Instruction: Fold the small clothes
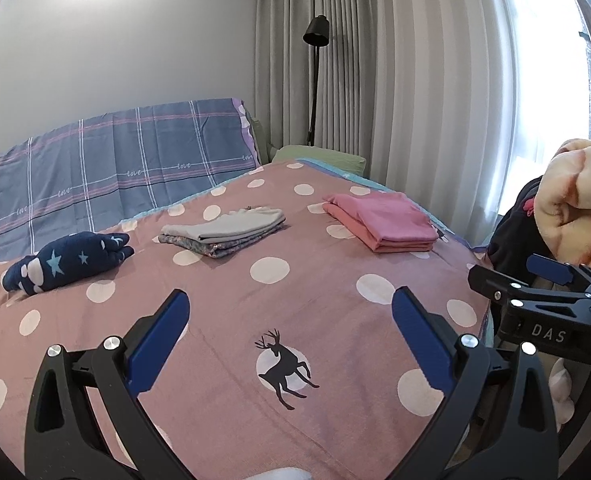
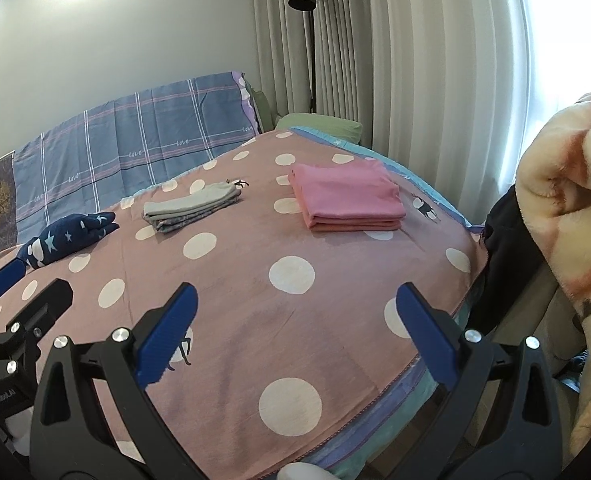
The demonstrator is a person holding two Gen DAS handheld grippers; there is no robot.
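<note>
Hovering over pink dotted bedspread (image 1: 295, 280): left gripper (image 1: 291, 320) and right gripper (image 2: 295, 316) both spread wide, holding nothing. Folded pink stack (image 2: 347, 200), grey stack (image 2: 191, 208), navy star bundle (image 1: 67, 266) lie apart farther up.

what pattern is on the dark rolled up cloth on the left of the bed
Navy blue cloth with pale stars and white blobs; clearest in the left wrist view.

Matt cotton-like bedspread (image 1: 295, 280), smooth pink folded cloth (image 1: 383, 222), fluffy fleece blanket (image 2: 567, 200) (visibly plush).
</note>
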